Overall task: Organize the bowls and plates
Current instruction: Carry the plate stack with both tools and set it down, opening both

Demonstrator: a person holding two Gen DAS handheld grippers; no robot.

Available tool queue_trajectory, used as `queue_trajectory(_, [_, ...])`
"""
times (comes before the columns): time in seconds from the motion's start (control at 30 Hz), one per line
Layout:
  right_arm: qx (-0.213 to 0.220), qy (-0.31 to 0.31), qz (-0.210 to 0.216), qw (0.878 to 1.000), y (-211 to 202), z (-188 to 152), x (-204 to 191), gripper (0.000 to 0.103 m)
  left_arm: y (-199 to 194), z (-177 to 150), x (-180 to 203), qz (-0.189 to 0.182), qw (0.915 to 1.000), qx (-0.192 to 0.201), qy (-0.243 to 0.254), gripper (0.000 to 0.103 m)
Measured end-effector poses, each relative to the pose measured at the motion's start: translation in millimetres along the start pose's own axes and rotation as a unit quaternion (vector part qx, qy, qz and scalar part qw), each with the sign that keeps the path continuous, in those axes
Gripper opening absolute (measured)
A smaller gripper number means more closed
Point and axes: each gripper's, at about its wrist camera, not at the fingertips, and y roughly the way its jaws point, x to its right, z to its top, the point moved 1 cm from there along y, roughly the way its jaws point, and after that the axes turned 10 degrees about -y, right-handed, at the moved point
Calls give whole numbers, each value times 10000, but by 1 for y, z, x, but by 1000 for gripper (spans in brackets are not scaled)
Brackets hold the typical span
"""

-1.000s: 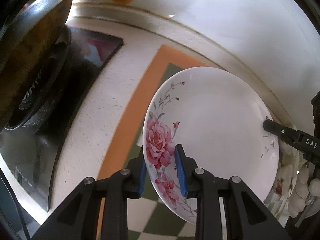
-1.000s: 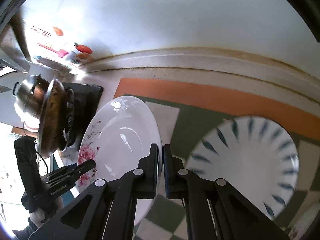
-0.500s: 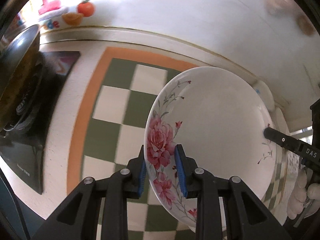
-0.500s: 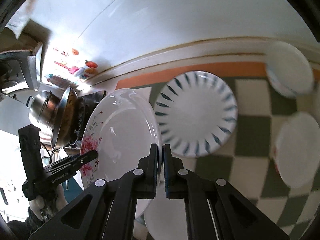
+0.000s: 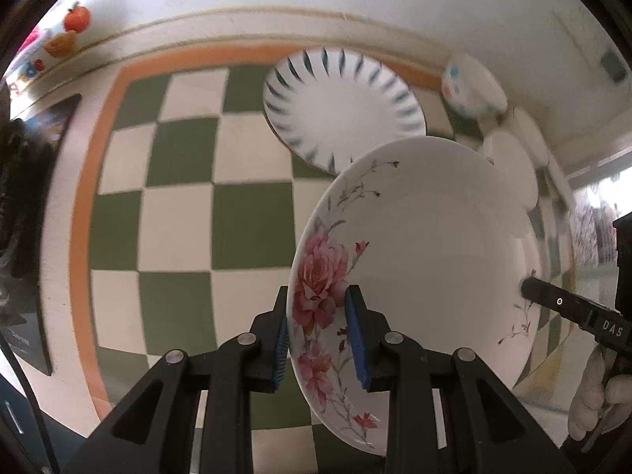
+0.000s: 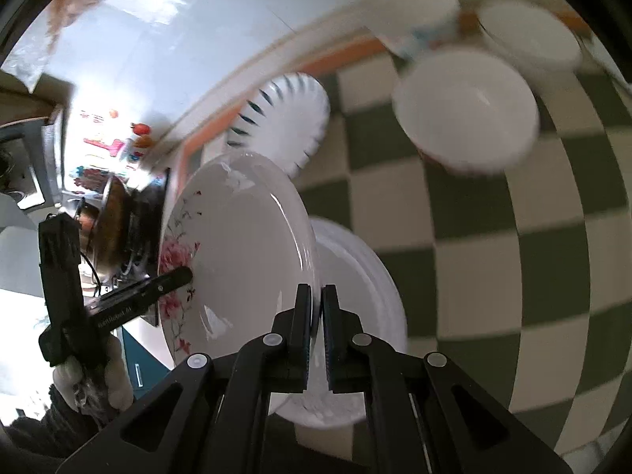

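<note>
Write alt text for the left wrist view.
The left hand-held gripper clamps the rim of a tilted floral plate; the right hand-held gripper holds the opposite rim. A blue-striped plate sits beyond on the checkered mat.

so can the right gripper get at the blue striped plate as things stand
Probably not. The right gripper is shut on the rim of the floral plate, as is the left gripper. The blue striped plate lies clear on the checkered cloth.
</note>
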Motion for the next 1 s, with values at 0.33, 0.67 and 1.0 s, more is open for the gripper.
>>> queue_trajectory(0.33, [-346,366,-43,9987,25,-46,34,7,29,-21,17,344,9983,-310,356,24])
queue_trajectory(0.67, [-627,422,-11,9971,39,-48,38,7,40,-17,21,550,9967,-408,443,25])
queue_trajectory(1.0, [-1051,589,-112,9927,50,-43,30,11,59,-16,21,684,9953,-564,394,25])
